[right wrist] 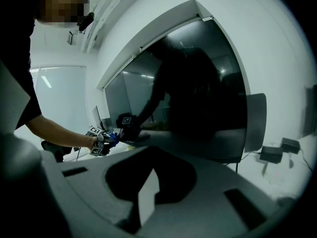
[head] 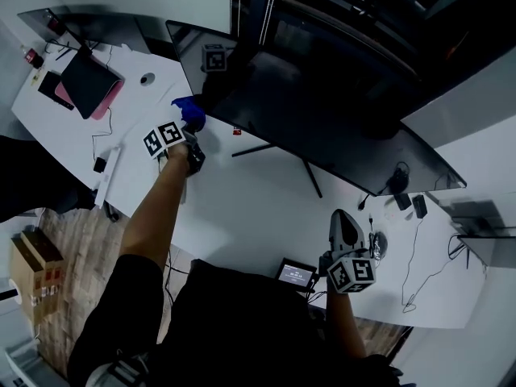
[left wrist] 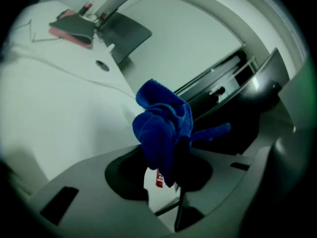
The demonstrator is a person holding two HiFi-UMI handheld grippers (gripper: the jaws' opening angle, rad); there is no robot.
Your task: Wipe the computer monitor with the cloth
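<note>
Left gripper (head: 192, 142): jaws clamped on a crumpled blue microfibre cloth (left wrist: 161, 128), which bunches out above the fingertips. The cloth sits at the lower left edge of the wide, dark, curved computer monitor (head: 322, 111); contact with the screen cannot be confirmed. The screen is unlit and reflects the arm.

Right gripper (right wrist: 143, 192): jaws drawn together with only a sliver of gap, nothing held. It is held low over the front of the white desk (head: 242, 208), well apart from the monitor and pointing towards it
</note>
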